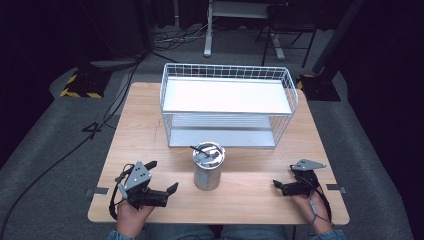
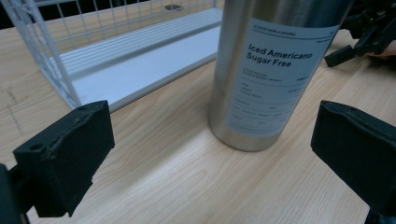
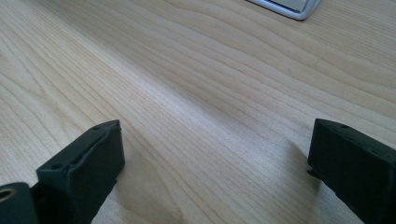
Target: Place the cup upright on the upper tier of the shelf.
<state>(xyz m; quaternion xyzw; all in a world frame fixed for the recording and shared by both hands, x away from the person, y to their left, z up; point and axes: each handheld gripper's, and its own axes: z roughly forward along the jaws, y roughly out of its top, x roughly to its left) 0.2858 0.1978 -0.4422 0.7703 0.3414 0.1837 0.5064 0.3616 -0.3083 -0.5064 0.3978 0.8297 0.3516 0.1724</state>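
Observation:
A stainless steel canister (image 1: 208, 167) with a lid stands upright on the wooden table (image 1: 150, 125), just in front of a white wire rack (image 1: 226, 114). In the left gripper view its label (image 2: 275, 74) reads "Iced Americano Sugar Free". My left gripper (image 1: 162, 176) is open to the canister's left, jaws pointed at it with a gap between. In its own view the left gripper (image 2: 212, 156) has nothing between its jaws. My right gripper (image 1: 284, 176) is open low over the table on the canister's right. The right gripper (image 3: 217, 154) has bare wood between its jaws.
The rack has a white upper shelf (image 1: 227, 95) and a lower tray (image 2: 140, 65) open towards me; its corner (image 3: 289, 5) shows in the right gripper view. The other gripper (image 2: 369, 37) shows beyond the canister. Dark floor with cables surrounds the table.

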